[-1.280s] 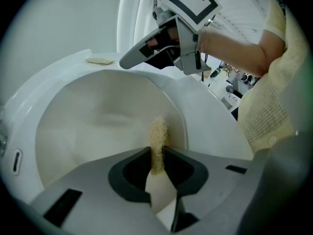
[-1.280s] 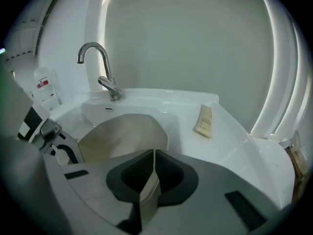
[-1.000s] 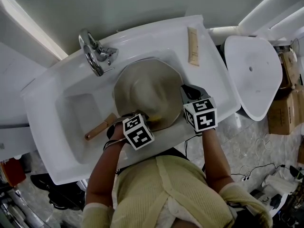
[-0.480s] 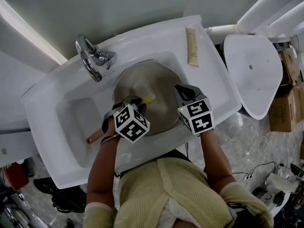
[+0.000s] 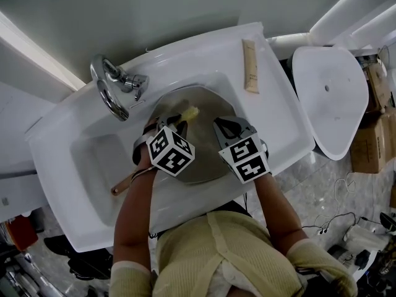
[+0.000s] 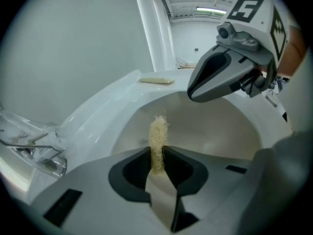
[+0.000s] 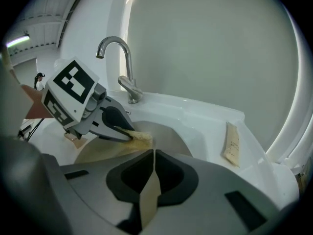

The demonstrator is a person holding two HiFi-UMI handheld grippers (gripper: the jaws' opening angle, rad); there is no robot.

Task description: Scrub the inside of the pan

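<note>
White sink (image 5: 74,184) holding pan (image 5: 207,107), left gripper (image 5: 173,121) clamping scrubber (image 5: 189,112), right gripper (image 5: 227,127) pinching pan rim

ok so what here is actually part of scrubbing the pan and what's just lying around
In the job:
pan
scrubber
left gripper, shut on the scrubber

Lying about:
tap
packet on the sink rim
spare basin
boxes

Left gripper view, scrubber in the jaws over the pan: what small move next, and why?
Probably press the left gripper down and forward, so the pale yellow fibrous scrubber clamped in its jaws rubs the inner wall of the round grey metal pan; its tip points there, contact unclear.
</note>
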